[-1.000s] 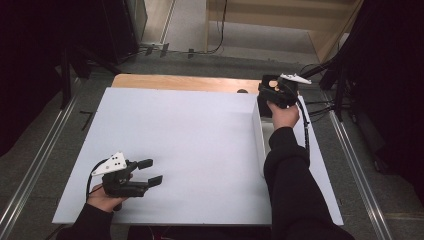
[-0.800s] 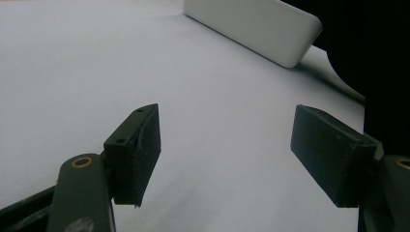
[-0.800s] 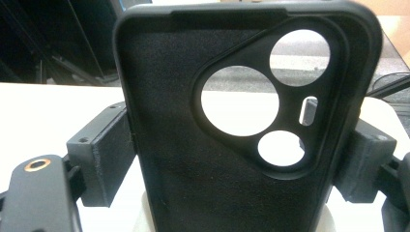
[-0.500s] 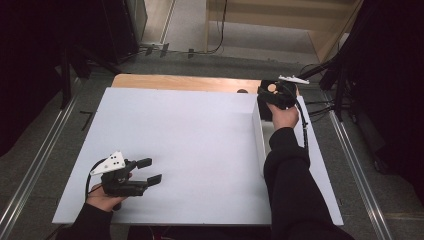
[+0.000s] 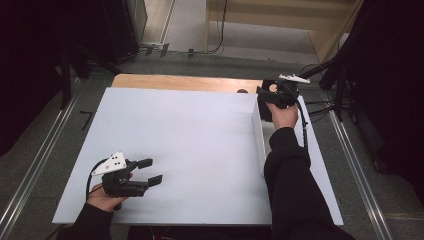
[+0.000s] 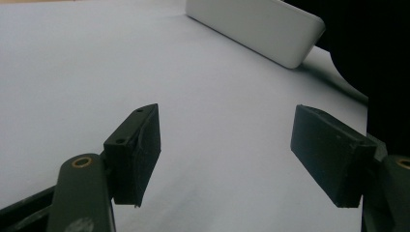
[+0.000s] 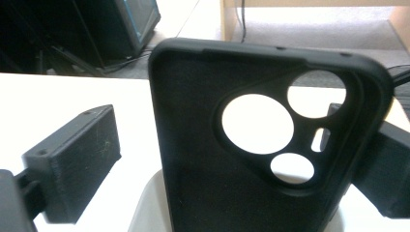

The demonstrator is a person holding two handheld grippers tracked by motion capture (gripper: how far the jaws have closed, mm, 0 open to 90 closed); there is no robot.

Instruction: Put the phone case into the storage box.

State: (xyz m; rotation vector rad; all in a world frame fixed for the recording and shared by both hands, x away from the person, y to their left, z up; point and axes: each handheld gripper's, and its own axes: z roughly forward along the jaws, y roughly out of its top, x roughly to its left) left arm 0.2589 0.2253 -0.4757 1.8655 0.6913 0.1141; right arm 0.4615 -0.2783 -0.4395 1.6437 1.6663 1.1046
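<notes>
Both your grippers stand apart-jawed, left gripper idle, right gripper flanking the upright black phone case at the white box; close off-center and it may tip.

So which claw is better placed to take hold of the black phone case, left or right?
Right. The right claw has the phone case between its open jaws; the left claw sits open at the table's near left corner, far across.
</notes>
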